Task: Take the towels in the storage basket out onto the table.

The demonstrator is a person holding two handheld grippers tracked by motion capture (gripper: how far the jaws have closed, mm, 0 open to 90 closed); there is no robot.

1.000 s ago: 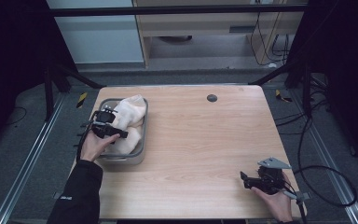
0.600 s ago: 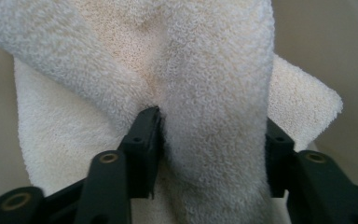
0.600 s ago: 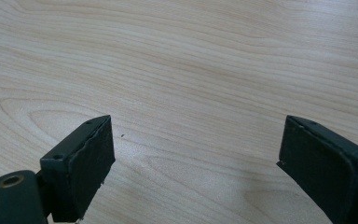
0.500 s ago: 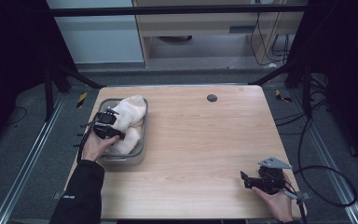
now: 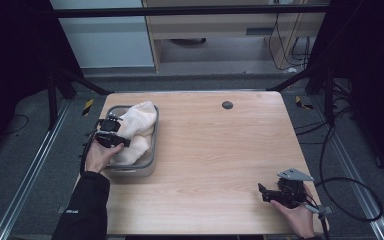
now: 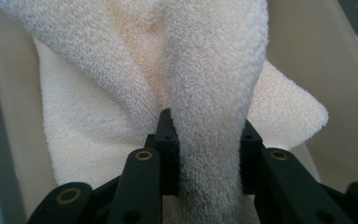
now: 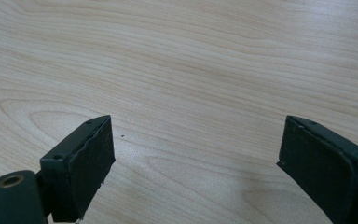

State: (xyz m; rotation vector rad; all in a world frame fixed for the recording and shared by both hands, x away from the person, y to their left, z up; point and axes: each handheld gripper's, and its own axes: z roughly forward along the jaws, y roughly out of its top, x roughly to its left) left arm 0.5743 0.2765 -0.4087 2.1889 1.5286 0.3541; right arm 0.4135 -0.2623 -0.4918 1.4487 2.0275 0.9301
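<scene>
Pinching a raised fold of the cream towel [image 6: 214,93], the left gripper [image 5: 111,139] has just been closing its jaws & now clamps the terry pile between both pads, cloth bulging above them. Grip sits on a ridge, prob. because a ridge gives the pads something to bite; flat cloth would slip.

Towel is bunched in the grey tray [image 5: 152,150] at approx. 9 o'clock on the wooden table [image 5: 220,155], part of it humped over the tray's far rim. Left hand [image 5: 99,156] comes in from the tray's near side, so a lift looks like the next move.

Right gripper [image 5: 266,194] rests at approx. 4 o'clock near the table's front edge, jaws spread wide over bare wood w/ nothing between them; well apart from the tray, likely parked out of the way.
</scene>
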